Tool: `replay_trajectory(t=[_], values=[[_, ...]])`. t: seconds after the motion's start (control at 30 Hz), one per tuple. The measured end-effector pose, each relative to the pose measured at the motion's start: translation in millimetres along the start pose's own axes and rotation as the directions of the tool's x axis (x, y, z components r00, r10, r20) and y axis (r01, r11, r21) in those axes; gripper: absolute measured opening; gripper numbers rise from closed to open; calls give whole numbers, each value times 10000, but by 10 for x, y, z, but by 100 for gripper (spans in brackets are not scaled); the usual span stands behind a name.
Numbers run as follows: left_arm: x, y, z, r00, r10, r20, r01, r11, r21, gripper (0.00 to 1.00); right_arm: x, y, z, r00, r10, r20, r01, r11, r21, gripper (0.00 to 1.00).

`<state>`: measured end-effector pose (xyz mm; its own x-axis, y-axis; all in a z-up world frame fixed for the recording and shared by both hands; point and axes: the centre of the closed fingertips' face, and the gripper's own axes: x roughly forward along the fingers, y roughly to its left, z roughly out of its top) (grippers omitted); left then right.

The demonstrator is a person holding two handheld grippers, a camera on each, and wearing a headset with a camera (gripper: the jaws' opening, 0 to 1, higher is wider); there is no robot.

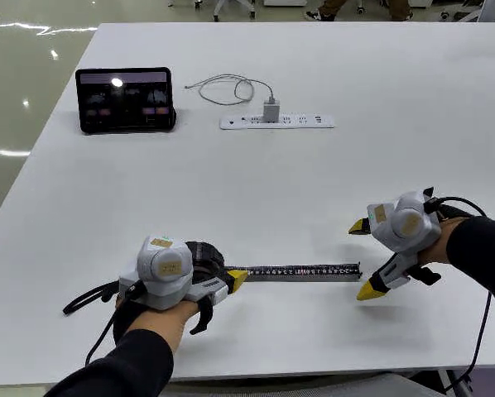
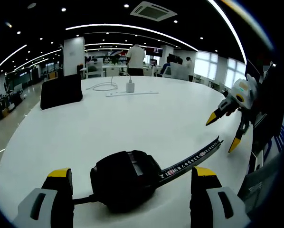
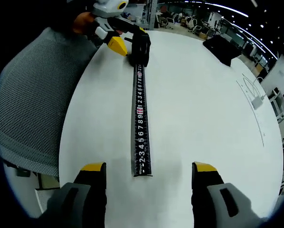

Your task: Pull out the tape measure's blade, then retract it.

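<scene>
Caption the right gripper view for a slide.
Open right gripper at the tip of the black tape measure's extended numbered blade.

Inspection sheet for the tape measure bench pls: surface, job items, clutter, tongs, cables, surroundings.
Surface: white table, no marks seen.
Job's things: black tape measure case sits between the left tongs; blade is out, lying flat toward the right tongs.
Clutter: tablet propped at the far left; power strip with a charger plugged in.
Grippers: left tongs open, straddling the case with a gap on each side; right tongs open, blade tip between the jaws, not gripped.
Cables: white cable looped from the charger; a black lead trails from the left gripper.
Surroundings: open office; mesh chair at the table edge; person standing far off.
</scene>
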<state>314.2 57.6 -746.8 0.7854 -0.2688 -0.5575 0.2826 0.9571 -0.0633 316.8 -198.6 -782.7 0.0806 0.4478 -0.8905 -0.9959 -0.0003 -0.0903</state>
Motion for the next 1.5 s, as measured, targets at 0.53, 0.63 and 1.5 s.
replay_trajectory(t=[0.53, 0.63, 1.5], values=[[-13, 48, 20, 9998, 193, 86, -193, 9998, -17, 100, 53, 113, -44, 9975, 674, -207, -666, 9970, 403, 31], [-5, 46, 5, 9998, 190, 31, -190, 9998, -44, 100, 56, 120, -52, 9972, 707, -240, -697, 9968, 398, 29], [10, 63, 52, 9990, 268, 351, -254, 9990, -372, 99, 98, 183, -61, 9937, 861, -724, -851, 9962, 170, 11]])
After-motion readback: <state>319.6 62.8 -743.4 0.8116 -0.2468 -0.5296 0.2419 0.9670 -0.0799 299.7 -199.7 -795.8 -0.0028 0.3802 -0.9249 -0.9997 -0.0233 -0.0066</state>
